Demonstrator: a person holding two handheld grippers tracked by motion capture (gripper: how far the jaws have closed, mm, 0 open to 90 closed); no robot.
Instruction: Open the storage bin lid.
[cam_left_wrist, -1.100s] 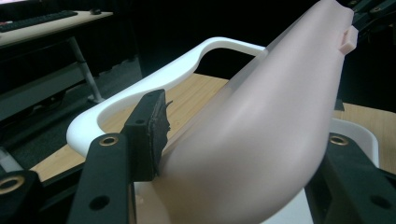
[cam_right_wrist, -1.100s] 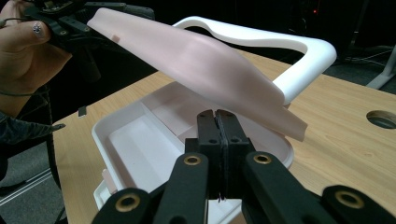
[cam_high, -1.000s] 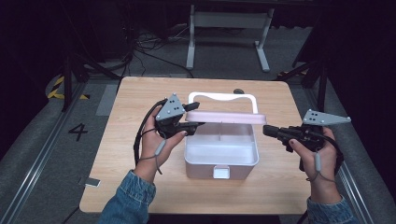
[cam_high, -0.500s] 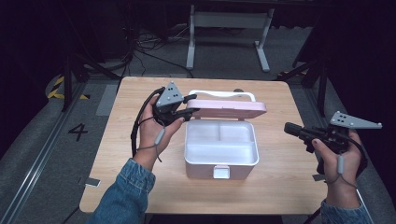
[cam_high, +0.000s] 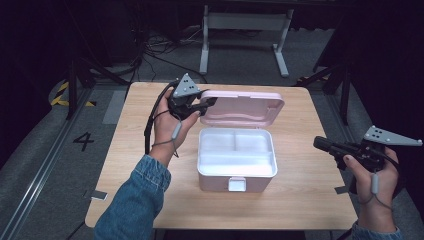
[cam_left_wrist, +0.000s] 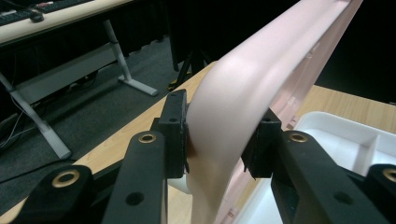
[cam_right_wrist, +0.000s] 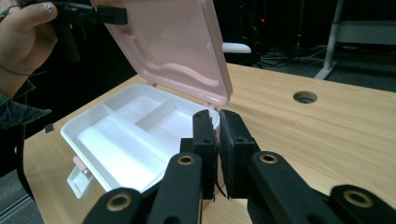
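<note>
Left gripper (cam_high: 209, 102) clamps the raised pink lid (cam_high: 245, 107); right gripper (cam_high: 320, 144), closed empty, well apart.

right gripper (cam_right_wrist: 218, 135): jaws nearly together, nothing between | white box (cam_right_wrist: 126, 140): 3 compartments, on table (cam_right_wrist: 327, 126) | pink lid (cam_right_wrist: 173, 46): raised, clamped by left gripper (cam_right_wrist: 112, 16)

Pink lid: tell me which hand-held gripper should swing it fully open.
Left. The left hand-held gripper is already shut on the pink lid, at its left corner, with the lid raised over the white box. The right hand-held gripper is shut on nothing, off to the box's right.
</note>
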